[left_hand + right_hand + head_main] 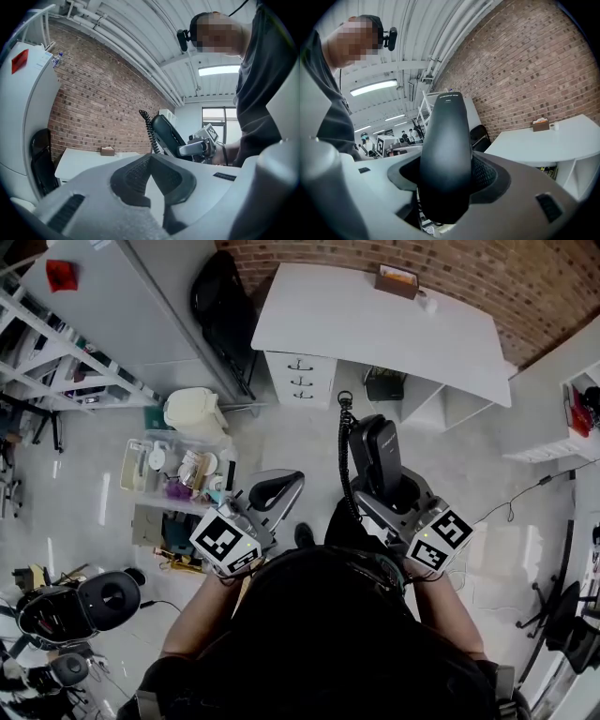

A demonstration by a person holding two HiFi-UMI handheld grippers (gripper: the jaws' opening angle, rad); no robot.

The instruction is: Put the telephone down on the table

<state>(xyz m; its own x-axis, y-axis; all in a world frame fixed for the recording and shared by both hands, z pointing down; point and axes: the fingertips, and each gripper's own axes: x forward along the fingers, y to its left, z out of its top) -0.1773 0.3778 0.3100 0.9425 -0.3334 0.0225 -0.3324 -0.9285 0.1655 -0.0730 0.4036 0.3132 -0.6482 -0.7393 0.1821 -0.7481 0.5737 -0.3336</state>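
Okay, the telephone (375,451) was a glossy black handset, held upright, with a black coiled cord (345,442) running along its left side. A clear bin (131,465) on the floor held mixed small items, too small to name. A brown box (397,280) sat on the white table (375,329). The right gripper (396,495) clamped the handset's lower part, up in the air and short of the table. The left gripper (281,486) had its jaws together, nothing between them.
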